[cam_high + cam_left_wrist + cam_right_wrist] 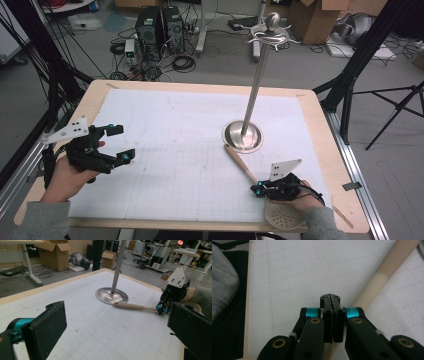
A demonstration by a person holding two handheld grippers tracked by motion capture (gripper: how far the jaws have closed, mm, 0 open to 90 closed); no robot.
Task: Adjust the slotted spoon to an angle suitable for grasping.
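Table [125, 90] fills the high view, with the left gripper [120, 145] at mid-left, jaws spread wide on nothing, and the right gripper [257, 190] at lower right, jaws pressed together just beside the wooden slotted spatula [240, 162], which runs from the metal stand's [243, 136] round base down to the near edge. Left gripper view: its own spread jaws frame the spatula [130, 306] at right of centre, handle tip at the stand base [111, 295], right gripper [162, 308] beside it. Right gripper view: closed jaws [333, 300] meet empty, the spatula handle [384, 270] slanting just behind them toward the upper right.
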